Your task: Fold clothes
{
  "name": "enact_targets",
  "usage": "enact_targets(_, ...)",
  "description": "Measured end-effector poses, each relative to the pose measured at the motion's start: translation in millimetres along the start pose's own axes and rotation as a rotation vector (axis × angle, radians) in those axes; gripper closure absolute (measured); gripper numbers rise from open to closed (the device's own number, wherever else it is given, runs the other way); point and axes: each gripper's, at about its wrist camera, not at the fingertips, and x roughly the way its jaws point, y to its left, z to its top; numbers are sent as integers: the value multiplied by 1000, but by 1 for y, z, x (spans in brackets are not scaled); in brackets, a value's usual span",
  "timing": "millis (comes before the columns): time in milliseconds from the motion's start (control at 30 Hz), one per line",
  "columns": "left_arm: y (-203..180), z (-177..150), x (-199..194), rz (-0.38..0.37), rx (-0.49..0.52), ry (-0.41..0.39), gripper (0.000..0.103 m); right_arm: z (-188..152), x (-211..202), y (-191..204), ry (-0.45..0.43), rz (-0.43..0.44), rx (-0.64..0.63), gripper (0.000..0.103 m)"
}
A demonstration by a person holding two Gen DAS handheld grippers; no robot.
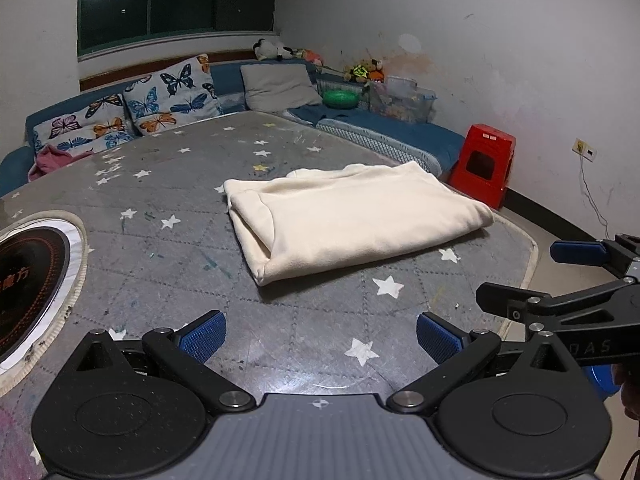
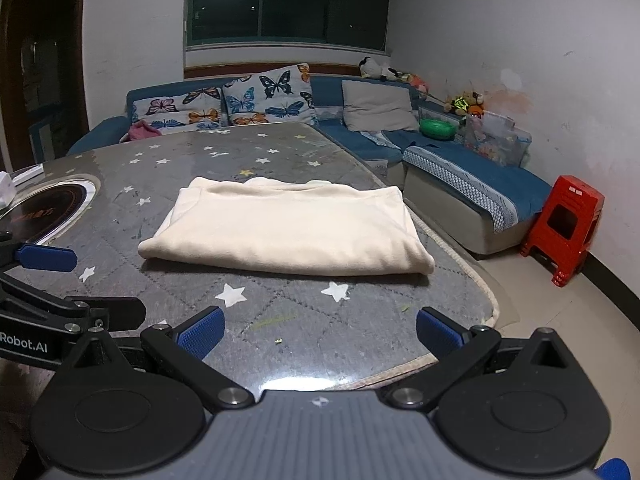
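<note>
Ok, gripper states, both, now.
Left gripper: open, holding nothing.
Right gripper: open, holding nothing; the folded cloth lies ahead on the table.

The round black cooktop with orange print [image 1: 28,280] set in the grey star-patterned bench [image 1: 320,312] is cut by the left edge in the left wrist view, so its print cannot be read. The folded cream fleece garment [image 2: 280,228] hides its own inner layers; collar or sleeves cannot be told. In the right wrist view the left tool [image 2: 60,292] is cut by the left edge and only one blue pad is clear. The right tool [image 1: 552,276] is cut by the right edge in the left wrist view. The clear plastic box [image 1: 404,100] on the blue sofa [image 1: 420,136] holds things too small to tell. The small white object [image 2: 6,190] at the left edge is cropped.
</note>
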Motion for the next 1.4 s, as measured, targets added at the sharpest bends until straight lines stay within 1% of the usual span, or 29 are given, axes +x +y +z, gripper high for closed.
enact_targets(300, 1, 8, 9, 52, -22, 10, 0, 6, 21, -6, 22, 55, -29, 0)
enact_targets(467, 0, 15, 19, 94, -43, 19, 0, 11, 39, -11, 32, 101, -52, 0)
enact_targets(667, -7, 20, 32, 120, -56, 40, 0, 16, 55, -23, 33, 142, -69, 0)
enact_targets(967, -12, 30, 43, 140, -33, 58, 0, 12, 65, -37, 30, 168, -16, 0)
enact_targets(1200, -11, 32, 46, 156, -41, 52, 0, 13, 65, -36, 20, 171, -24, 0)
enact_targets(1400, -11, 33, 45, 147, -49, 41, 0, 14, 62, -34, 13, 172, -25, 0)
